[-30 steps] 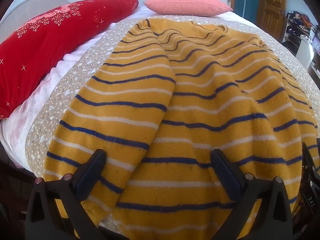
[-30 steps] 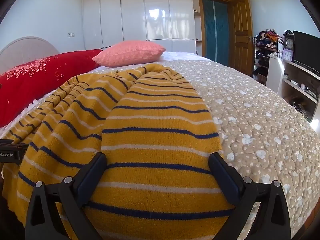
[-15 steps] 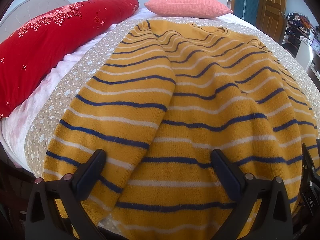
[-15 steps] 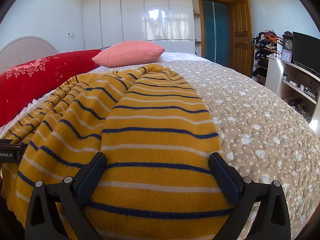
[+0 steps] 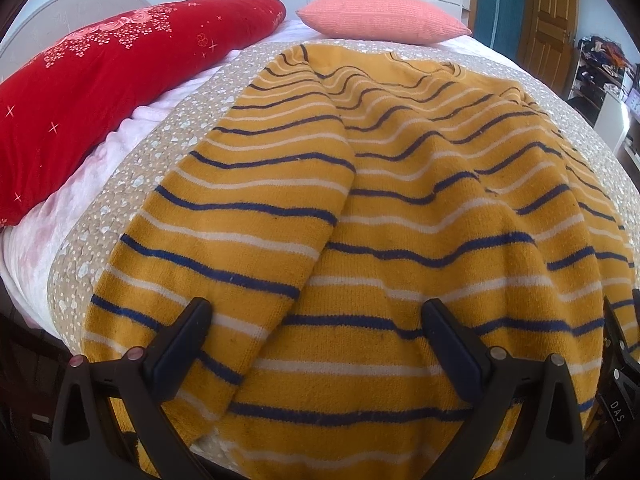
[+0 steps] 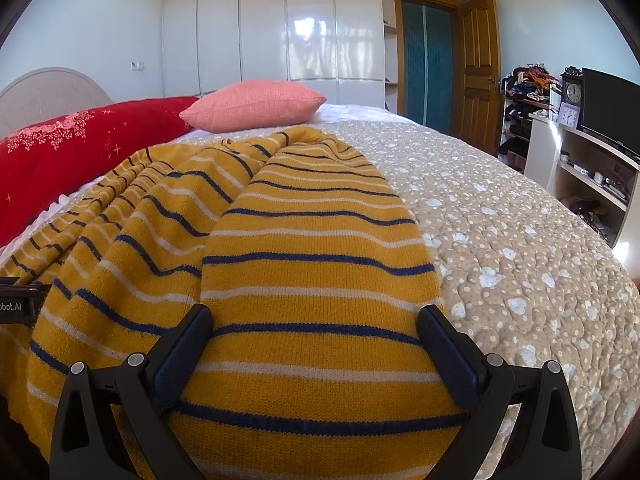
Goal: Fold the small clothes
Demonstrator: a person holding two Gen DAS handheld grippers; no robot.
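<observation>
Sweater (image 5: 400,208) beneath both spread tools (image 5: 316,344) (image 6: 316,340)

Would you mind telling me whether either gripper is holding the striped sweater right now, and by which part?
Nothing is held. Both the left gripper and right gripper stand open over the yellow striped sweater, fingers spread wide.

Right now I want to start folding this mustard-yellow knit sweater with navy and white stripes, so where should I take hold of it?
Probably the near hem of the mustard-yellow knit sweater with navy and white stripes, at its two corners, coming from the foot of the bed. It lies flat with sleeves folded over, and both open tongs, left and right, sit there.
</observation>
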